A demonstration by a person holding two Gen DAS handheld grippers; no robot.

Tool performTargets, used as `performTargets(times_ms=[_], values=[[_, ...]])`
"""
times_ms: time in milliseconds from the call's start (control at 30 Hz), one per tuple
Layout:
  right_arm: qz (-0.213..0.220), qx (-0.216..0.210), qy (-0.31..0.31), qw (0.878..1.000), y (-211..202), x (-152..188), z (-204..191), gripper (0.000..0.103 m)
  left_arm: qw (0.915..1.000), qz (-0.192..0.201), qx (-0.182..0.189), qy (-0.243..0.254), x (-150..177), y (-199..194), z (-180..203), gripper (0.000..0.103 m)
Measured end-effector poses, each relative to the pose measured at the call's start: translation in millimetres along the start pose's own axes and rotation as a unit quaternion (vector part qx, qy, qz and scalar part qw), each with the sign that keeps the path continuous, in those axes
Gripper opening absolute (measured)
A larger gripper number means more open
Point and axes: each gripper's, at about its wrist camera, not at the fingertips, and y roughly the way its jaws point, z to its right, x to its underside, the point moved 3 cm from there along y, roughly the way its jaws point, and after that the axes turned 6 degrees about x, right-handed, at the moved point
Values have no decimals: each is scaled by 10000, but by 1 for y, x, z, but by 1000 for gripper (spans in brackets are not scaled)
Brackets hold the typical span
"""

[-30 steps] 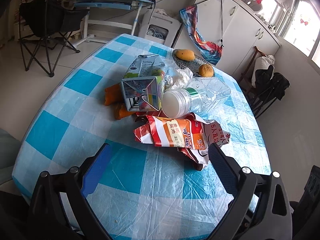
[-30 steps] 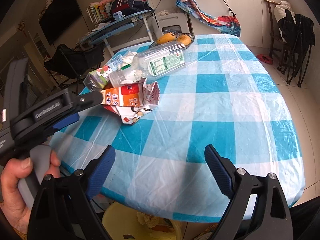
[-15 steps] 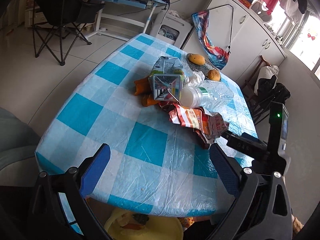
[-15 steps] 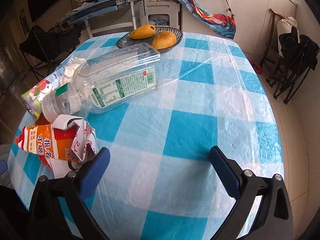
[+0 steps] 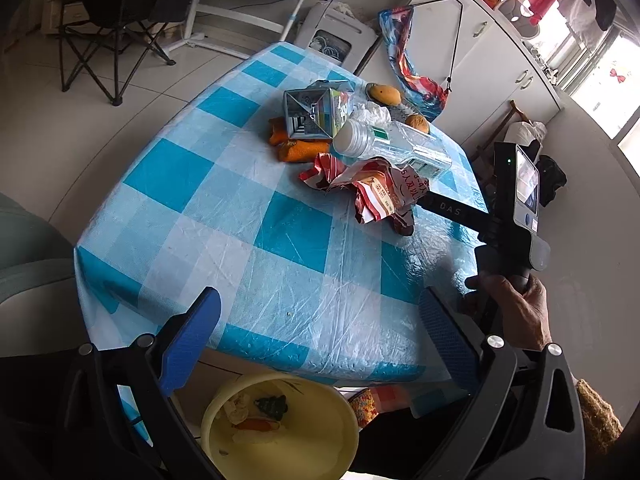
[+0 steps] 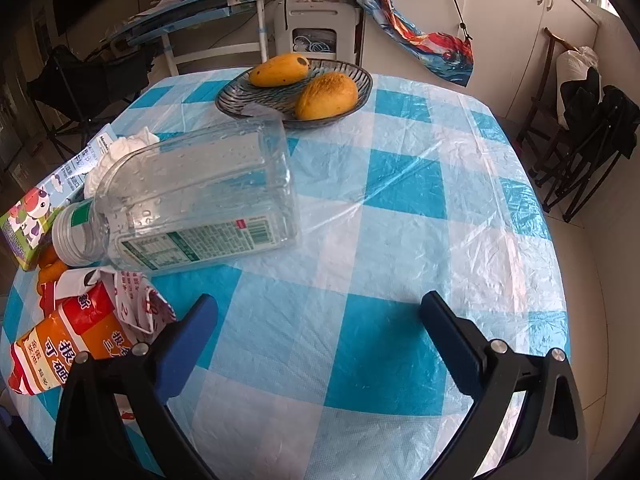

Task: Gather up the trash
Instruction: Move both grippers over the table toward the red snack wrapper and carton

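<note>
Reaching: my right gripper (image 6: 318,320) spread wide, empty, beside the bottle (image 6: 196,200) to fit it.
Left gripper (image 5: 320,320): wide apart, empty, above the bin (image 5: 280,428).

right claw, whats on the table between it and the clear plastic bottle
Only bare checked tablecloth. In the right wrist view the open right claw has nothing before the clear plastic bottle; the crumpled snack bag lies off to its left.

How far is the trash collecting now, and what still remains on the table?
Done: some scraps already lie in the yellow bin under the table edge. In hand: nothing; the left tool and the right tool are both open and empty. Left: the clear bottle, the carton, the snack wrapper and the tissue.
</note>
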Motion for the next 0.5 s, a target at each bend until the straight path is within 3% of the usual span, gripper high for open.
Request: performTargets(times_ms=[167, 500], values=[[1, 0, -2, 10000, 0, 0, 0, 97, 9996, -264, -19, -25, 4, 10, 0, 96], [-8, -7, 8, 10000, -1, 1, 1, 97, 9979, -517, -46, 388, 18, 23, 12, 96]])
